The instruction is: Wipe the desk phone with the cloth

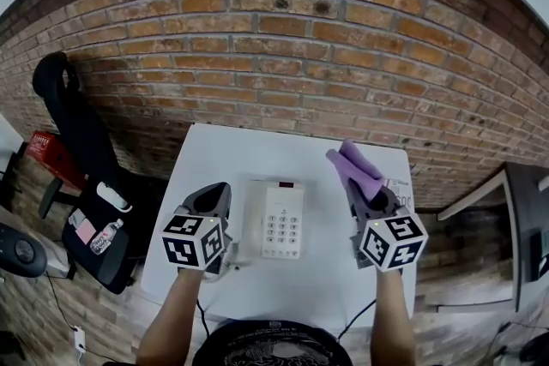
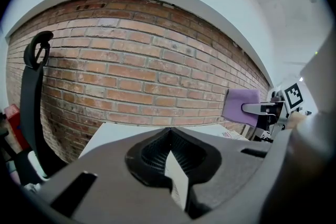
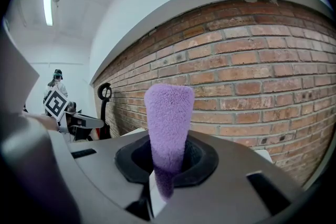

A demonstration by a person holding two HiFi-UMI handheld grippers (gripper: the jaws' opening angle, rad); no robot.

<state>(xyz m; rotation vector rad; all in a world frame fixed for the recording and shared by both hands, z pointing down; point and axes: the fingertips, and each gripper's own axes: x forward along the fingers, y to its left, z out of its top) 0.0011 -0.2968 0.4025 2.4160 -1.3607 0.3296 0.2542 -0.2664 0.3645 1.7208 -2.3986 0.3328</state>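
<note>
Right gripper (image 1: 365, 198) pinches purple cloth (image 1: 355, 166) by one end. Left gripper (image 1: 214, 196) jaws pressed together, empty. Desk phone (image 1: 281, 220) at its 3 o'clock is unbraced and may slide when wiped.

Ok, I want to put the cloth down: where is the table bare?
Bare: the back strip of the table, between the phone and the brick wall, and the front strip nearest you. Crowded: the left gripper close beside the phone, the right gripper with the cloth at the right.
</note>
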